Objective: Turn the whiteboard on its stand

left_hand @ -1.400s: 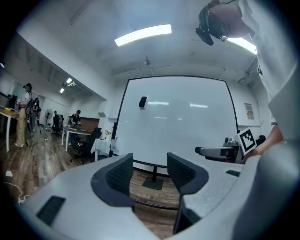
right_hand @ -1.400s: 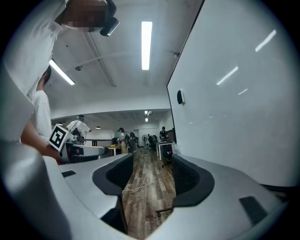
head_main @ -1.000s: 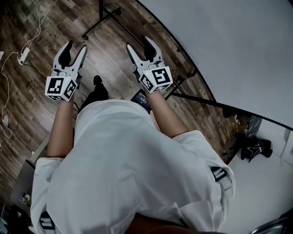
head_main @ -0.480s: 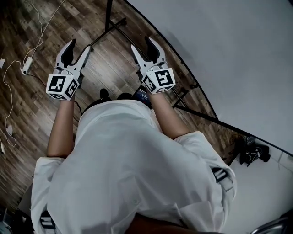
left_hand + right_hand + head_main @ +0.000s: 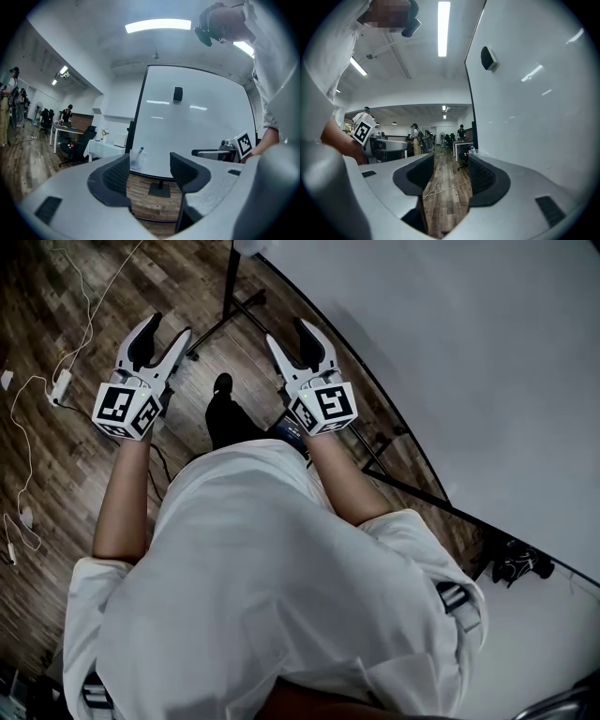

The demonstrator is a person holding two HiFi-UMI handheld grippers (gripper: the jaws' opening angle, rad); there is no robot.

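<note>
2 grippers held out level, side by side, upper left of frame. Left gripper [image 5: 167, 329]: jaws just been opening, nothing betw. them. Right gripper [image 5: 288, 331]: jaws apart, empty. 1 whiteboard [image 5: 450, 362] fills upper right.

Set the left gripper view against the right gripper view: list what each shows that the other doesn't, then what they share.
Only the left gripper view: the whiteboard face-on, its stand's foot, a bottle at its lower edge, a white-clothed table. Only the right gripper view: the board nearly edge-on and a cable lying along the floor. Both: a black eraser stuck on the whiteboard, a ceiling light, and open fingers with nothing between them on the left gripper, which has just been opening them, and the right gripper.
</note>
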